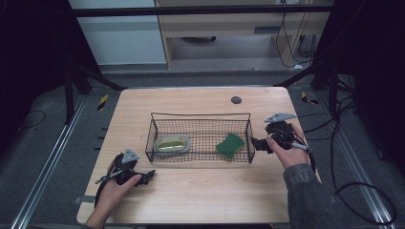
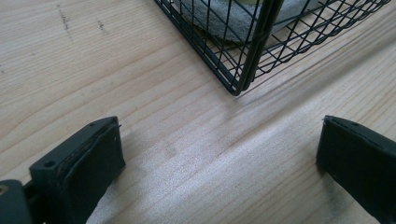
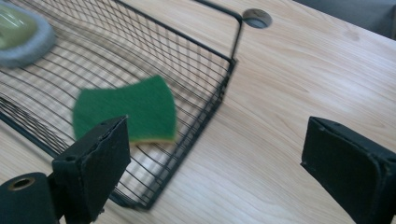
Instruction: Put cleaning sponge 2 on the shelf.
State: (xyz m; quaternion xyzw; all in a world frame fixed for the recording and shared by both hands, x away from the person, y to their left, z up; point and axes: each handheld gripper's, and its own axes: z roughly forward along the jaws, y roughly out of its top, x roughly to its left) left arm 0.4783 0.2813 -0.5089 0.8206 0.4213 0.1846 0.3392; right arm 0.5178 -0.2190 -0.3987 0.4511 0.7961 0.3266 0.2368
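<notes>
At 3 o'clock of the wire basket (image 1: 200, 138), right tool (image 1: 258, 143) sits just outside the short end wall, jaws wide, nothing between them, bare worktop (image 1: 200, 191) under the gap. Green sponge (image 1: 230, 145) lies inside the basket at that same end, leaning by the wall, apart from the tool; the right gripper view puts it just past the near jaw. Grey-rimmed pad with yellow-green top (image 1: 173, 143) rests at the basket's 9 o'clock end. Left tool (image 1: 149, 175) at 7 o'clock of the basket, on the worktop, jaws wide and empty, basket corner ahead of it. Dark round hole (image 1: 236, 99) at 12 o'clock.
</notes>
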